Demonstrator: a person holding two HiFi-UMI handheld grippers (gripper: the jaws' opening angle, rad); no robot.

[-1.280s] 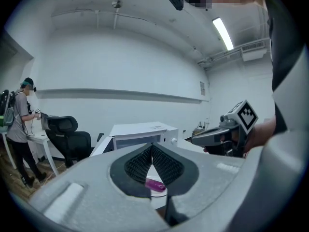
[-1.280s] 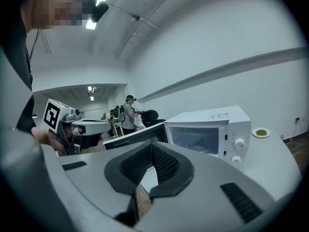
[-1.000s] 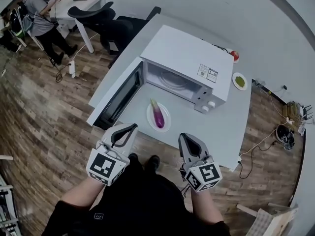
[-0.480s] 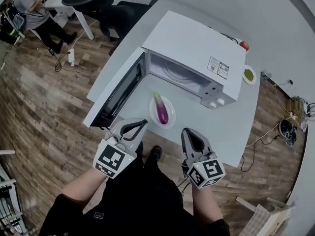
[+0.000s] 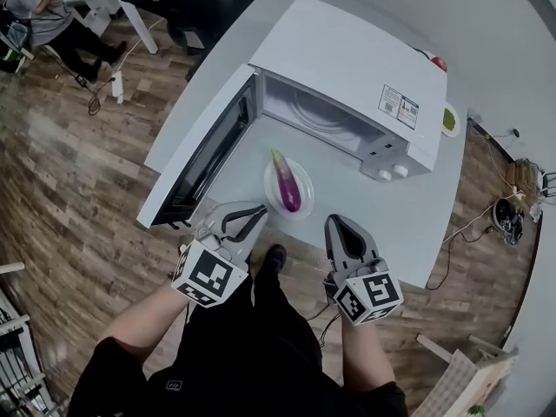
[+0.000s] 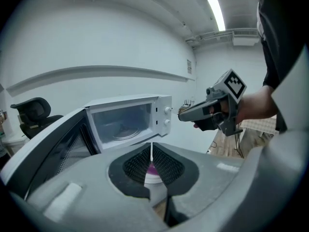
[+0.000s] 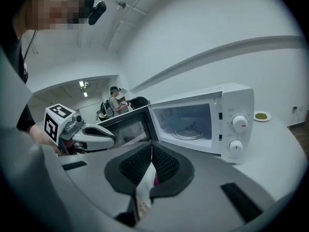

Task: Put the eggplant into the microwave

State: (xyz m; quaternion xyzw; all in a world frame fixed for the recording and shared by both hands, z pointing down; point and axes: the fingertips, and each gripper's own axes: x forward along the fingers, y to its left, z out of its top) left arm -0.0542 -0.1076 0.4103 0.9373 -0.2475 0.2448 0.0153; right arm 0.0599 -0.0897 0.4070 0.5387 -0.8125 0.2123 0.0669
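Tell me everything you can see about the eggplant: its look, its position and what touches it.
The eggplant is small and slender, glossy purple, paler toward its green stem, which points at the open microwave. It lies flat on a round white plate on the white table, just before the oven's mouth. Only the plate touches it.

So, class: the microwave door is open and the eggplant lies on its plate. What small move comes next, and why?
Probably open the jaws of the right gripper and ease it forward to the eggplant: it is shut and empty, short of the plate, and the microwave already stands open.
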